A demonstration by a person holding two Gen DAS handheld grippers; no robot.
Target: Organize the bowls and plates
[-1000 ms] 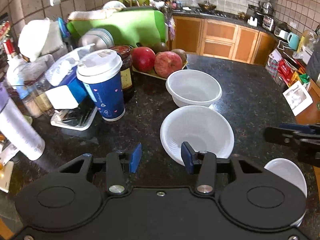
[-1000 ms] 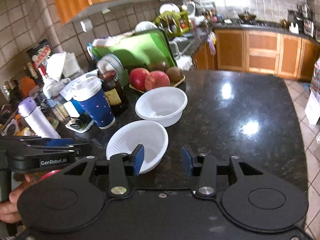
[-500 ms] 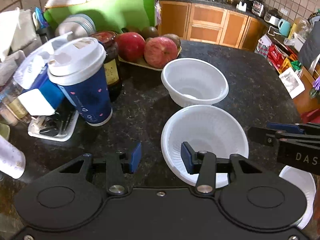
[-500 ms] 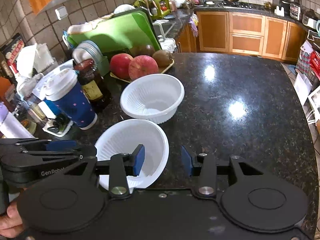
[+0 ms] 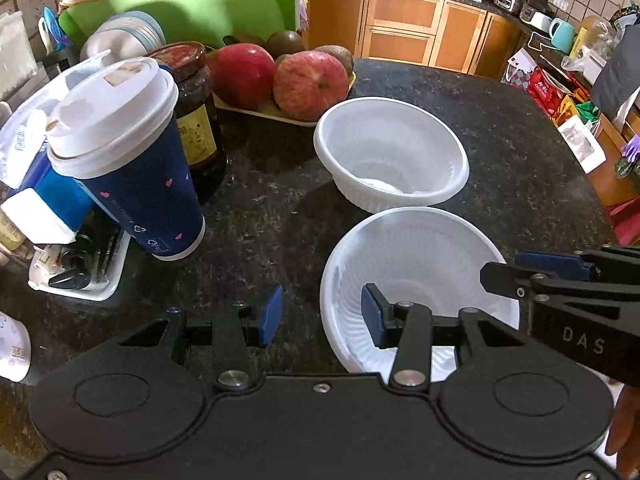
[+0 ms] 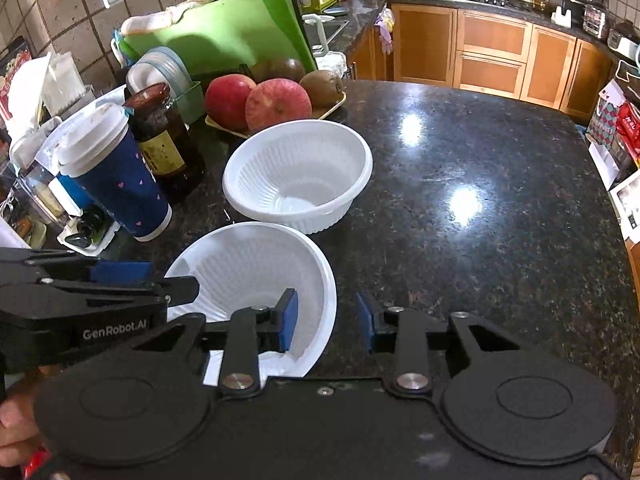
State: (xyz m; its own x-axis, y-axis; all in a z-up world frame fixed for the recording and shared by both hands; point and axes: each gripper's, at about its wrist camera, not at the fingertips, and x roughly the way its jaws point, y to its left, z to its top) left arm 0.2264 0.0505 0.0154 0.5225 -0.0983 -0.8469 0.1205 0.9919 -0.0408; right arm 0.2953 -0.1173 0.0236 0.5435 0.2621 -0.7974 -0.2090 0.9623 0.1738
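Observation:
Two white ribbed plastic bowls sit on the dark granite counter. The near bowl (image 5: 416, 276) (image 6: 256, 272) lies just in front of both grippers. The far bowl (image 5: 390, 152) (image 6: 298, 176) stands behind it, almost touching. My left gripper (image 5: 320, 314) is open, its jaws straddling the near bowl's left rim, the right finger over the bowl's inside. My right gripper (image 6: 326, 322) is open, straddling the same bowl's right rim. The other gripper shows at each view's edge.
A blue paper cup with white lid (image 5: 124, 156) (image 6: 114, 176) and a dark jar (image 5: 192, 108) stand left of the bowls. A tray of apples and kiwis (image 5: 280, 76) (image 6: 272, 100), a green cutting board (image 6: 216, 40) and stacked plates (image 5: 124, 38) are behind.
Both grippers have moved forward and down toward the near bowl, so each now straddles a rim of it. The bowls have not moved.

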